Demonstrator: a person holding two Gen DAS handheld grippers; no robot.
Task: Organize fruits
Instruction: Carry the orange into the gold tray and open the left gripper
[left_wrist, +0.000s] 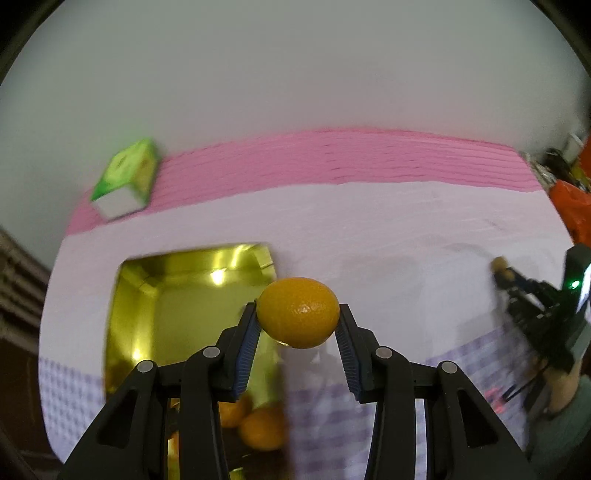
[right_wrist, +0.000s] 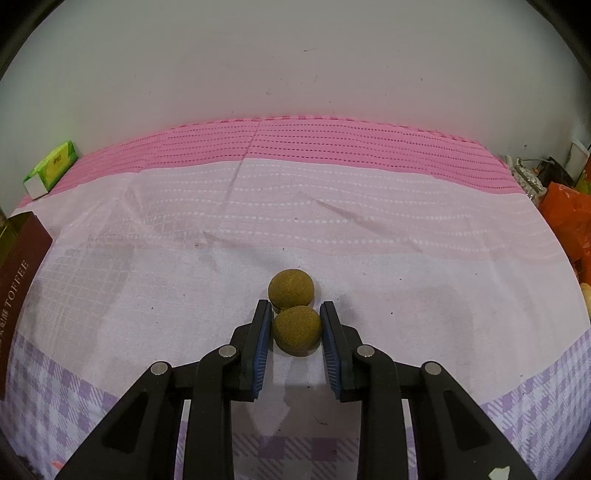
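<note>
My left gripper (left_wrist: 297, 322) is shut on an orange (left_wrist: 297, 317) and holds it above the cloth, just right of a gold-lined box (left_wrist: 192, 295). Two more oranges (left_wrist: 258, 428) lie in the box's near end. In the right wrist view, two brown round fruits lie on the cloth, touching. My right gripper (right_wrist: 295, 325) straddles the near brown fruit (right_wrist: 296, 329), jaws close against its sides. The far brown fruit (right_wrist: 291, 289) sits just beyond the fingertips. The right gripper also shows in the left wrist view (left_wrist: 506, 275) at the right edge.
A green carton (left_wrist: 125, 177) lies at the back left, also in the right wrist view (right_wrist: 51, 166). A dark red toffee box (right_wrist: 18, 280) stands at the left. Orange plastic bags (right_wrist: 569, 218) and clutter crowd the right edge. A white wall rises behind the table.
</note>
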